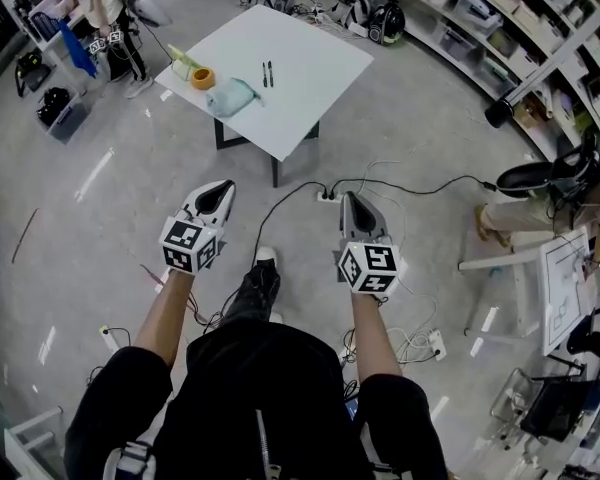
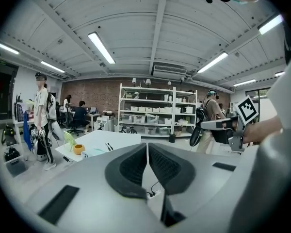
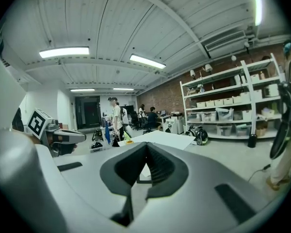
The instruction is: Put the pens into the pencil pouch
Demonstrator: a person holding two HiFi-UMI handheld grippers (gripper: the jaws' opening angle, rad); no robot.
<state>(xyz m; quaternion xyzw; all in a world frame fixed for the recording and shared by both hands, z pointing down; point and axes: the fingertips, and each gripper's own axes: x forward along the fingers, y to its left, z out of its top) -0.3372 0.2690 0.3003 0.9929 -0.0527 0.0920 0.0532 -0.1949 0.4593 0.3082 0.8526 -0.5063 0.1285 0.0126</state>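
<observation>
Grey left tongs (image 1: 216, 195) and right tongs (image 1: 356, 209) are pinched together, empty. Far ahead on the white square desk (image 1: 320, 68), two black pens (image 1: 268, 73) lie just right of the pale-green fabric pencil pouch (image 1: 232, 97).

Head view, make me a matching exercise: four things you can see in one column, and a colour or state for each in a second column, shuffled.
Things:
1. pens
2. pencil pouch
3. tape roll
4. left gripper

Colour or state:
A. orange
B. shut, nothing held
C. pale teal
D. black, lying side by side

Pairs: 1-D, 2-C, 3-A, 4-B
</observation>
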